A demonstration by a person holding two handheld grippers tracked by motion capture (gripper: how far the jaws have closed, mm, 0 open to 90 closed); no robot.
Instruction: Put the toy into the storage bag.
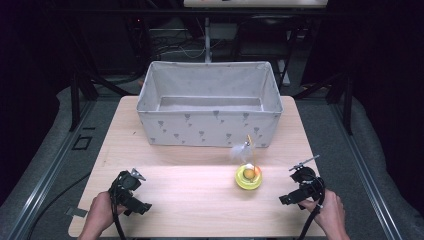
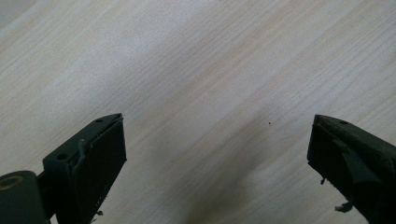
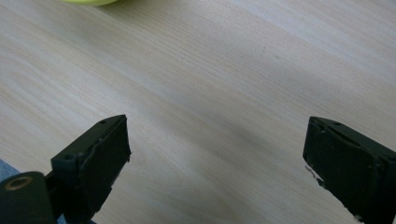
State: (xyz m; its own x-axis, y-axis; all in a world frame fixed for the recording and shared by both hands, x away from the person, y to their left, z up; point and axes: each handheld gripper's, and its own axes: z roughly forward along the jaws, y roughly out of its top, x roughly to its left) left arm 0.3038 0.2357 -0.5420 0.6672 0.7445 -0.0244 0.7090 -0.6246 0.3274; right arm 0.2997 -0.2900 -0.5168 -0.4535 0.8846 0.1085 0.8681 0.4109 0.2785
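Toy point(image 1: 248, 176), yellow with a feathered stick, sits near the box point(image 1: 209, 123); both grippers, left point(image 2: 217, 154) and right point(image 3: 217, 154), rest apart. Right should grasp its base, avoiding the stick.

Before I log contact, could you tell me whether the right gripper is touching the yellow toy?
Apart. The high view shows bare table between the right gripper and the yellow toy.
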